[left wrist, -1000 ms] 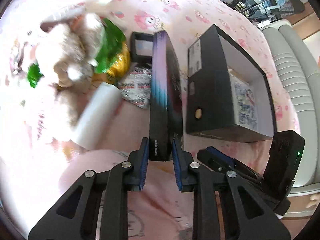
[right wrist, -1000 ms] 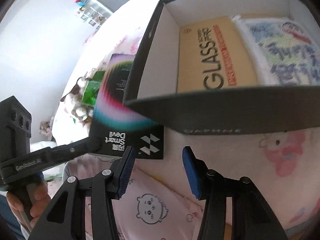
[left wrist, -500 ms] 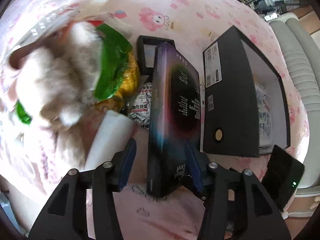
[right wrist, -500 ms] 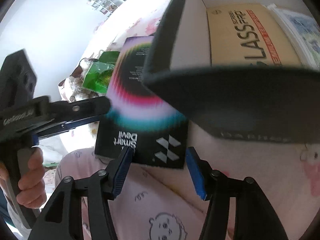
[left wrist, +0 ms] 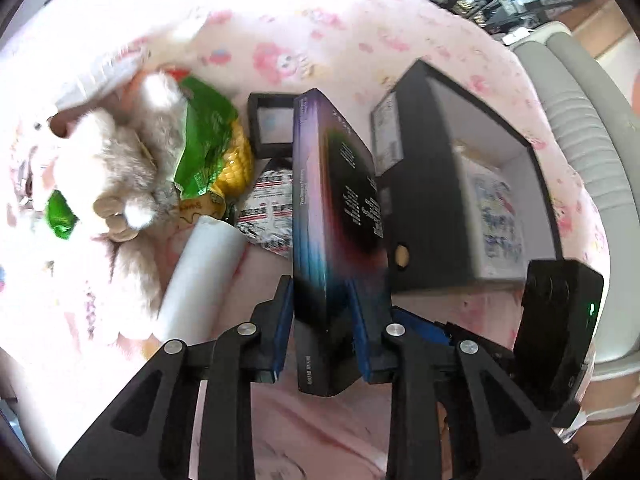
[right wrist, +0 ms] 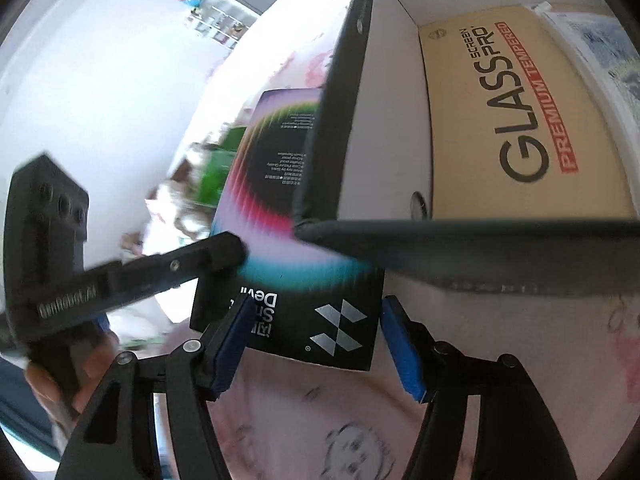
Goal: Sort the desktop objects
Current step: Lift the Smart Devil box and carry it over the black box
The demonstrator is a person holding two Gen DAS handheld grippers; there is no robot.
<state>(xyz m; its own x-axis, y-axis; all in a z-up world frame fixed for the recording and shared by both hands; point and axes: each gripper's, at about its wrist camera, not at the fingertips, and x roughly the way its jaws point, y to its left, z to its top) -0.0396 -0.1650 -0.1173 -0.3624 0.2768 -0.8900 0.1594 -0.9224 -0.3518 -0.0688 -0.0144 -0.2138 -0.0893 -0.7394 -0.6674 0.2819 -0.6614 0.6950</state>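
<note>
the left gripper (left wrist: 322, 312) had its jaws pinching the near end of a slim product box (left wrist: 332, 216) with a rainbow ring printed on black, gripped across its thin sides so it stood on edge, its lower end close above the pink cartoon-print cloth (left wrist: 304, 428) on the desk. held that way the box presented a narrow profile, which looked like the sensible orientation for slipping it into the open black storage box (left wrist: 424, 184) just to its right. that storage box already carried a tan "glass pro" screen protector pack (right wrist: 516, 120) lying flat against its white floor, with a printed sheet or packet beside it, so flat packaged goods seemed to belong there.

the right gripper (right wrist: 312, 344) had its jaws spread wide, one blue pad (right wrist: 230, 344) on each side of the product box's lower end but not visibly pressing it. i judged this to be either a handover or a steadying grip about to form.

the unsorted pile sat to the left: a plush toy (left wrist: 116, 160), a green-and-yellow corn snack bag (left wrist: 208, 148), a white roll (left wrist: 200, 276), a red-and-white sachet (left wrist: 268, 216) and a small black frame box (left wrist: 272, 124).
</note>
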